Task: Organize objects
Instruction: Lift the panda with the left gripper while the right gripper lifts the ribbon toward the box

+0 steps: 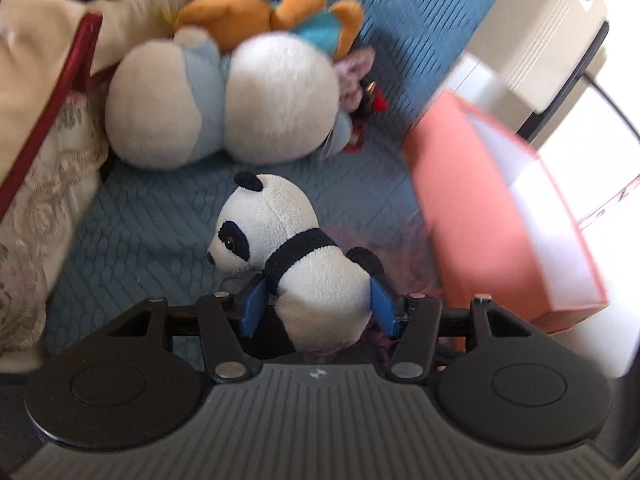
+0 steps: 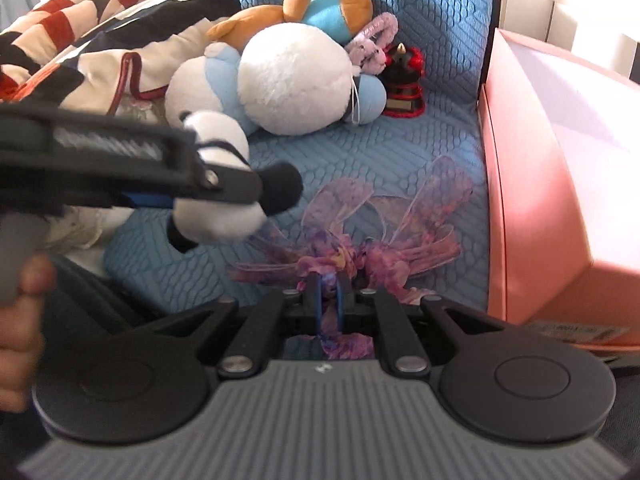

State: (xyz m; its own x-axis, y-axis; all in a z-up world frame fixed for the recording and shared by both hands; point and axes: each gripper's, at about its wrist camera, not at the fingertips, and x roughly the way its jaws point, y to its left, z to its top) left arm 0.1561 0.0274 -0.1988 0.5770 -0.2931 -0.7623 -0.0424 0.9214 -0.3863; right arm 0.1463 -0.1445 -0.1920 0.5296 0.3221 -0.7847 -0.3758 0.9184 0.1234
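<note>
Gripped at the waist between the blue pads of the left gripper [image 1: 318, 306], a small panda plush [image 1: 288, 248] is held above the blue quilted cushion [image 1: 152, 232], its head pointed left and its body lying across the line of the fingers. Behind it, at the cushion's back, a heap of soft toys is seen — a large white-and-blue plush [image 1: 224, 100] under an orange one [image 1: 256, 8], a small pink plush and a red-and-black figure tucked at the right end. Further right, the right gripper [image 2: 328, 296] is drawn nearly shut on a purple ribbon bow [image 2: 360, 236], whose loops are spread forward over the cushion. At far right the pink box [image 2: 532, 184] is stood just beside the cushion, its pale inside visible. The box lies to the right of both claws and is nearer the right one; the bow would seem to have the shorter path there, while the panda would have to be carried rightward across the bow. Whether the box is the intended place cannot be told.
</note>
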